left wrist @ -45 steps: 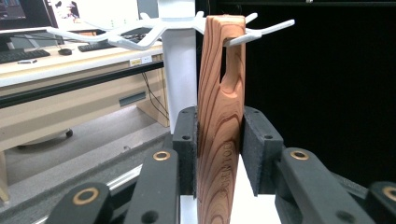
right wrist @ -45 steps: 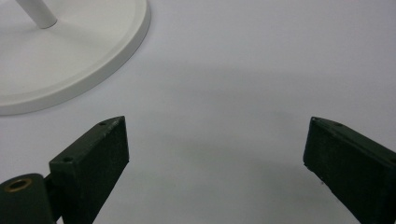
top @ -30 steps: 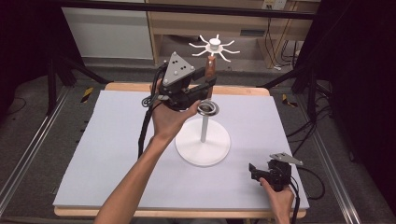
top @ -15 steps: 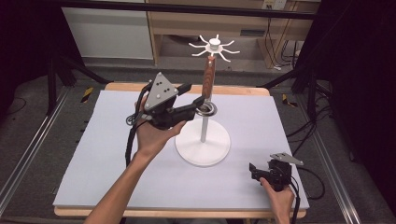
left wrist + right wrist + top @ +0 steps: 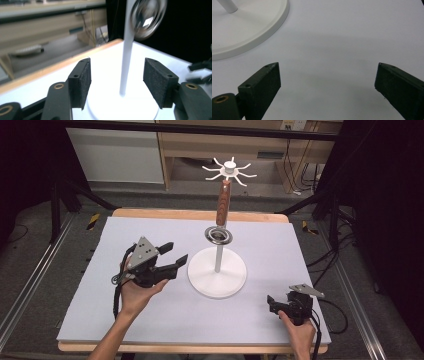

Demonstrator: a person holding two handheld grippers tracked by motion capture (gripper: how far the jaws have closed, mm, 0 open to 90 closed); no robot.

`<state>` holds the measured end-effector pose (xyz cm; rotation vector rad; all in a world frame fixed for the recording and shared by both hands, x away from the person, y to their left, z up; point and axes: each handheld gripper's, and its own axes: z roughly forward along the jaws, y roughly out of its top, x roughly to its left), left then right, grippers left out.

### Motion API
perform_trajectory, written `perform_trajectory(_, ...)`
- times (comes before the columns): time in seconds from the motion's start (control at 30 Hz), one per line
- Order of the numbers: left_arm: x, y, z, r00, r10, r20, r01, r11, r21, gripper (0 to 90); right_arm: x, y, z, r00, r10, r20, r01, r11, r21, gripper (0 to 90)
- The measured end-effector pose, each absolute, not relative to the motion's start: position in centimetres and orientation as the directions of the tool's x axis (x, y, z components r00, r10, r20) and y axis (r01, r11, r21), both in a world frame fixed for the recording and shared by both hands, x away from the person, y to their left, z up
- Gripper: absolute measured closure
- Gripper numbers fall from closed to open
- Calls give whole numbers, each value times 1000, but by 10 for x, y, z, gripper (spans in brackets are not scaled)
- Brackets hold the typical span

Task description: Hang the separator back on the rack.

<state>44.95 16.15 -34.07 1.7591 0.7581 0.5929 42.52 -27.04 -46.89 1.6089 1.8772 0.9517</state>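
Left gripper (image 5: 174, 256): jaws just opened, empty, beside stand (image 5: 217, 277)
Right gripper (image 5: 271, 302): jaws apart, empty
Strainer (image 5: 220, 219): hanging on stand

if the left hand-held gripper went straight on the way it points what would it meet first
Probably the thin white upright pole of the white round-based stand: it rises between the left hand-held gripper's open jaws, which have just been opening with nothing gripped. Depth is unclear.

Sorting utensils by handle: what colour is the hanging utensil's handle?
Reddish-brown, like wood; the handle shows best in the high view.
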Motion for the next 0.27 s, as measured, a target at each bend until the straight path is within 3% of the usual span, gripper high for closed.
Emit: perform_trajectory(0.27,450,193,-394,632,775,11,309,-265,913,357,425,-271,-471,-177,983,57,650,74,756,69)
